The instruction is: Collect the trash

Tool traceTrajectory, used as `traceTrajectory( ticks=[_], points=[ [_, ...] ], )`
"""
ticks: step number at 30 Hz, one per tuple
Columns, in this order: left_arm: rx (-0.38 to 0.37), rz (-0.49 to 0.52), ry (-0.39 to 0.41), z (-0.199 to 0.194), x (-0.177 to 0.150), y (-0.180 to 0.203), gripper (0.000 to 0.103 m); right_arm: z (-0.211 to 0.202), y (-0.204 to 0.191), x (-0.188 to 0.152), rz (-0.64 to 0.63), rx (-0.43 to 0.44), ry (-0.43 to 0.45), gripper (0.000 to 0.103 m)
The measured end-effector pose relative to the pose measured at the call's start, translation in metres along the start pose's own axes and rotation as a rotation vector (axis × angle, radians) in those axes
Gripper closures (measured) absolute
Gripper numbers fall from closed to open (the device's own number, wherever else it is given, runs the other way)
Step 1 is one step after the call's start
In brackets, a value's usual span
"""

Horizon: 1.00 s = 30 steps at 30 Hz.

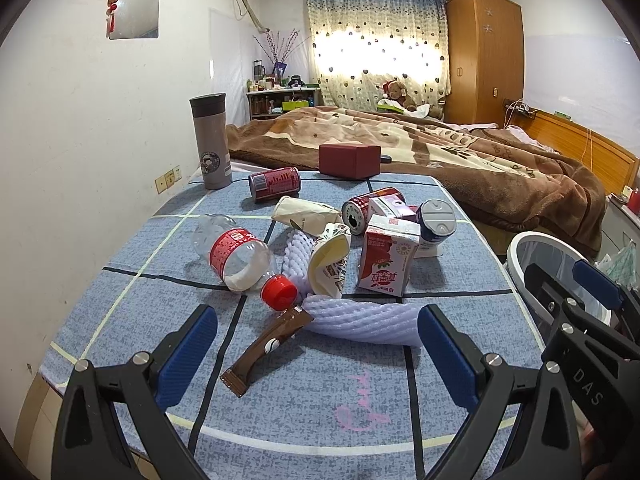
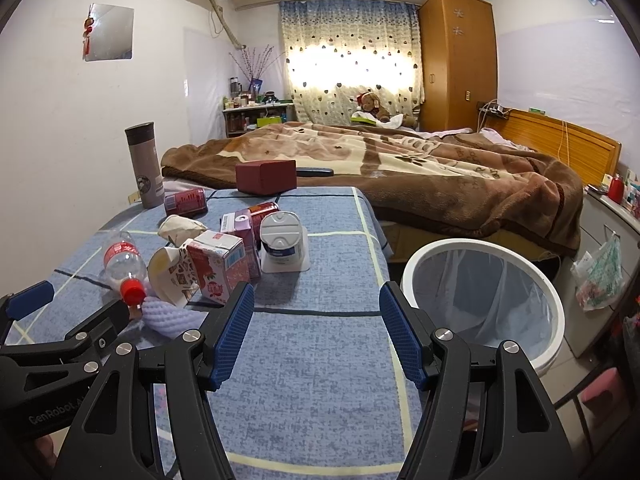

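- The left gripper (image 1: 316,340) is hovering low over the near part of the bench (image 1: 120,312), its blue-padded jaws spread wide and holding nothing.
- The right gripper (image 2: 316,332) is hanging over the right-hand edge of the bench, jaws likewise standing apart and empty.
- The trash is lying in a loose pile toward the middle of the blue checked cloth covering the bench.
- A brown wrapper (image 1: 266,350) is lying flat nearest the left gripper, between its two fingers in the left wrist view.
- A white foam net (image 1: 360,318) is sitting just behind the wrapper, touching it.
- A clear plastic bottle (image 1: 236,254) with a red label and red cap is lying on its side at the left of the pile.
- A crushed paper cup (image 1: 330,262) is leaning beside the bottle, with a second crumpled cup (image 1: 306,216) behind it.
- A red and white milk carton (image 1: 386,260) is standing upright, with a pink carton (image 1: 390,208) and a yogurt cup (image 1: 436,224) close behind.
- Two red cans (image 1: 274,184) are lying on their sides farther back.
- A grey flask (image 1: 210,142) is standing upright at the far left corner, and a dark red box (image 1: 348,160) is resting at the far edge.
- A white bin (image 2: 484,300) lined with a clear bag is standing on the floor just beside the right edge of the bench.
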<state>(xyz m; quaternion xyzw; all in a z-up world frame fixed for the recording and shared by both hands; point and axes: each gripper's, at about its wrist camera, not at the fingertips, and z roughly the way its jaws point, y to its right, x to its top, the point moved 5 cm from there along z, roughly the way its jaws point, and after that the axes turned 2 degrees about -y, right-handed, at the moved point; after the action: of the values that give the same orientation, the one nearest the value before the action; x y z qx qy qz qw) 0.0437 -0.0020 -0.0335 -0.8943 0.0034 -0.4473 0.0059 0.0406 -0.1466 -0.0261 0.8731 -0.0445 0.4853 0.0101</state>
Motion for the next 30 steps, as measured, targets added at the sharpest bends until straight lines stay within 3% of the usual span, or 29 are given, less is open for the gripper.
traceTrajectory(
  ticks=[30],
  points=[
    [0.001,0.0,-0.001,0.0003,-0.0007,-0.0001,0.001,-0.0003,0.0019,0.0,0.001,-0.008,0.002,0.036]
  ],
)
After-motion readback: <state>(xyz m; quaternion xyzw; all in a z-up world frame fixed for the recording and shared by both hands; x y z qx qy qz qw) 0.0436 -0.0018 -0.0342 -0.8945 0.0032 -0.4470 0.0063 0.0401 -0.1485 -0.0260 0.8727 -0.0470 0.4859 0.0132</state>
